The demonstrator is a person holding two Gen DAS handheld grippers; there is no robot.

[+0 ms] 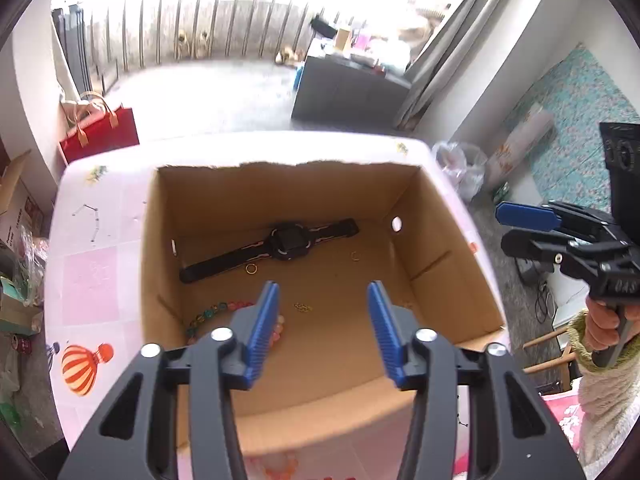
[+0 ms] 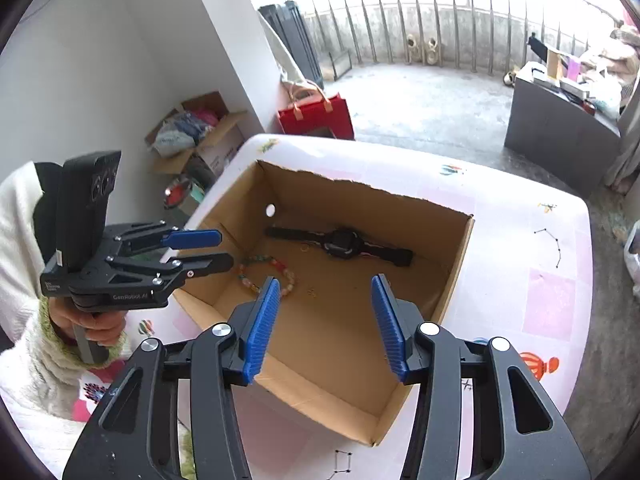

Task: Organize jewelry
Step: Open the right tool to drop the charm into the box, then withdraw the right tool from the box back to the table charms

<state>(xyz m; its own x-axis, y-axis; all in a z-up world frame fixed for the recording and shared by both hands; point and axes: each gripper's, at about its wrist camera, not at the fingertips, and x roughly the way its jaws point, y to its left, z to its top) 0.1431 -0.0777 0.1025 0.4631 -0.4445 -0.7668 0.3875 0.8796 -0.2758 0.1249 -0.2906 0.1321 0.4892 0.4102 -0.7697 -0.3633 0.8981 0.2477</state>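
Left gripper [image 1: 324,292] and right gripper [image 2: 326,286]: both above cardboard box [image 1: 448,280], jaws apart, nothing between. Box on pink table [image 1: 96,280]. Contents: black watch [image 1: 288,242], bead bracelet [image 2: 276,276], gold rings [image 1: 251,269], small gold chain [image 1: 303,307].

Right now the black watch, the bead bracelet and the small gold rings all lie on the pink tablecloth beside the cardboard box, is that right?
Not quite. The black watch, bead bracelet and small gold rings lie inside the cardboard box, on its floor, not on the pink tablecloth. The left wrist view shows this.
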